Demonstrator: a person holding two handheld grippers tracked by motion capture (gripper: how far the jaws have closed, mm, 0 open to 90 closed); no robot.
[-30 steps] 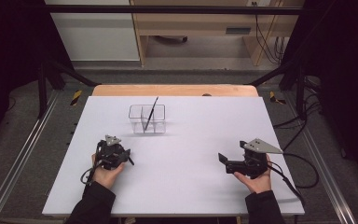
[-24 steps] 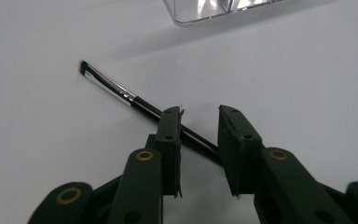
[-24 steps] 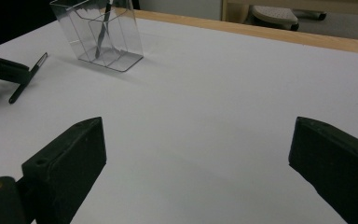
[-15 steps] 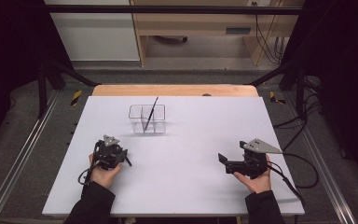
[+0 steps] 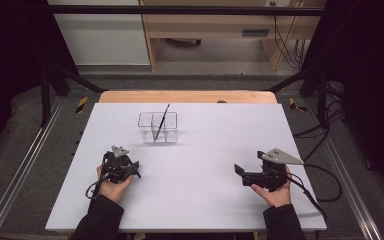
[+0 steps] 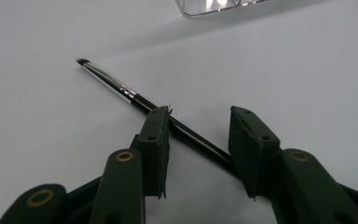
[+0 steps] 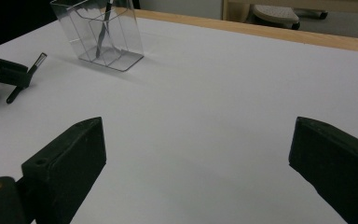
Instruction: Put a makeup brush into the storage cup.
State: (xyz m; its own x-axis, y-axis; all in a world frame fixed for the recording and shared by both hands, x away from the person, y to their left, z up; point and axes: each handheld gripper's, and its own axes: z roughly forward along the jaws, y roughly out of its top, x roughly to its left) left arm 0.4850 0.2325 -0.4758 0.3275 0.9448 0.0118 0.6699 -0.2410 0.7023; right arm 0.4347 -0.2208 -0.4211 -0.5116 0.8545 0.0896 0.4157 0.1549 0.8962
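Left gripper [image 6: 199, 140] jaws just opened, one brush [image 6: 121, 88] loose between; one clear organizer [image 5: 158, 127]; right gripper [image 7: 196, 163] open

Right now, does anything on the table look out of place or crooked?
Yes. One thin brush lies flat on the white table, crossing slantwise between the open left gripper fingers, while another brush leans inside the clear organizer. Nothing looks spilled or broken.

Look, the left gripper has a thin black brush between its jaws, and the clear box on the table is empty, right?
Not quite. The clear box is not empty: a thin dark brush-like stick leans inside it, as the high view shows. The rest holds: the left gripper has a thin black brush between its jaws.
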